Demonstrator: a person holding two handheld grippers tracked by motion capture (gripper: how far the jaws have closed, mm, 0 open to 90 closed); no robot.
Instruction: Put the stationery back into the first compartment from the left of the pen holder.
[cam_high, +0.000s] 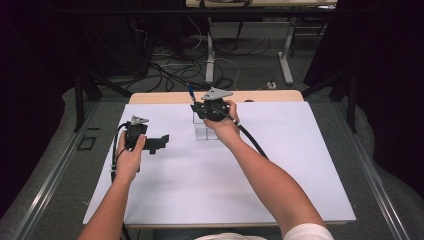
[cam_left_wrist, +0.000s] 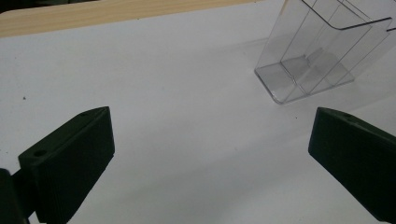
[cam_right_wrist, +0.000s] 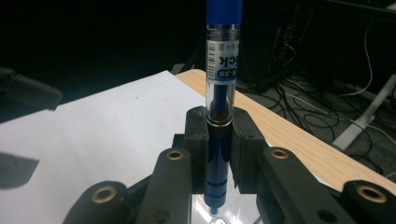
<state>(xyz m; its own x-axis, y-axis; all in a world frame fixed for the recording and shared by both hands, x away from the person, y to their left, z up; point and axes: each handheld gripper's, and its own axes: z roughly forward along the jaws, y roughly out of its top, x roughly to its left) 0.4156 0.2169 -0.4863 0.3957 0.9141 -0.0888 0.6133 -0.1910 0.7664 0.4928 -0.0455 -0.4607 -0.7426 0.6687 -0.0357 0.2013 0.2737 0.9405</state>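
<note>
A blue pen (cam_right_wrist: 223, 56) with a clear barrel stands upright between the jaws of my right gripper (cam_right_wrist: 219, 135), which is shut on its lower part. In the high view the pen (cam_high: 190, 91) sticks up and away from the right gripper (cam_high: 198, 106), held just above a clear plastic holder (cam_high: 205, 131) with several compartments. My left gripper (cam_high: 161, 143) rests low over the white sheet at the left, open and holding nothing, its jaws pointing toward the holder. The left gripper (cam_left_wrist: 210, 140) view shows the empty holder (cam_left_wrist: 317, 51) ahead to the right, leaning in that view.
A white sheet (cam_high: 210, 185) covers the table, and a strip of wooden tabletop (cam_high: 165, 97) shows at the far edge. Behind the table are cables (cam_high: 170, 70) on the floor and white desk legs (cam_high: 286, 55). Dark curtains flank both sides.
</note>
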